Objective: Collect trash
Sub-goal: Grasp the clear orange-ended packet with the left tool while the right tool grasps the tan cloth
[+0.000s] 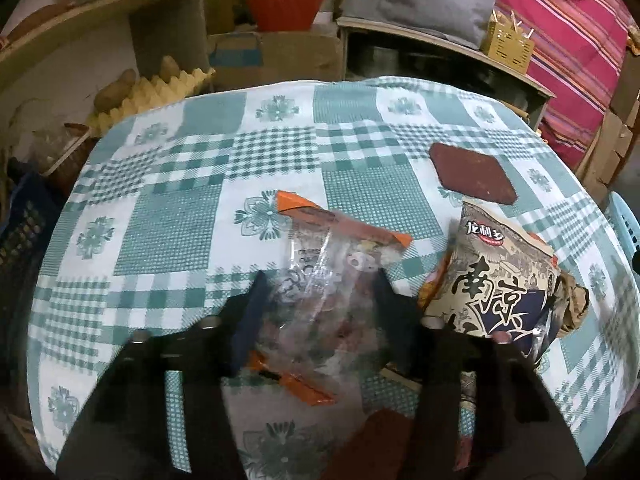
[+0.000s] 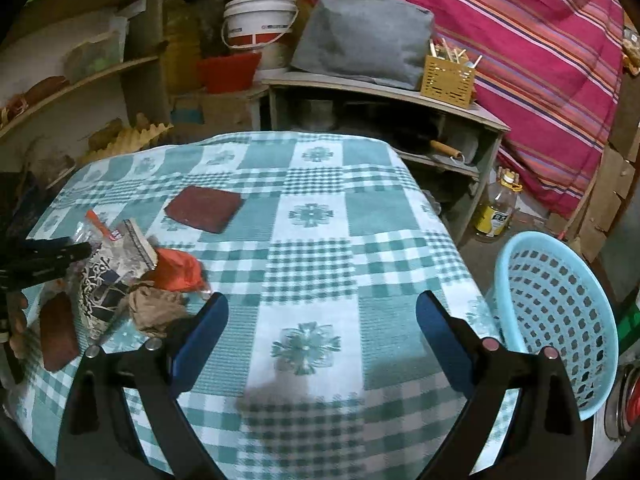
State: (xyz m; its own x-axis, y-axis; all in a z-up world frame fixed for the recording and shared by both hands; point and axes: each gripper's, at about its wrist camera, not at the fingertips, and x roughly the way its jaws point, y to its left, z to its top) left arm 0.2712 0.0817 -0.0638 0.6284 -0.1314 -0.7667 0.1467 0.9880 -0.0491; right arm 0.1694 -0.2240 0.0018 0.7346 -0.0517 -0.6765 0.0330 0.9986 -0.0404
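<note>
In the left wrist view my left gripper [image 1: 320, 284] has its fingers on both sides of a clear plastic snack bag with orange edges [image 1: 320, 252] lying on the checked tablecloth [image 1: 180, 220]; I cannot tell whether they press it. A beige printed snack packet [image 1: 500, 280] lies to the right, with crumpled brown paper [image 1: 576, 300] beside it. In the right wrist view my right gripper [image 2: 322, 312] is open and empty above bare cloth. The trash pile lies to its left: the printed packet [image 2: 108, 276], a red wrapper [image 2: 178, 270], brown paper [image 2: 156, 310]. The left gripper [image 2: 52, 258] shows there too.
A light blue perforated basket [image 2: 556, 320] stands at the table's right edge. Dark red square mats [image 2: 204, 208] [image 2: 60, 336] lie on the cloth. Shelves, a white bucket [image 2: 260, 20], a grey bag [image 2: 360, 36], an oil bottle [image 2: 496, 212] and a striped curtain lie behind.
</note>
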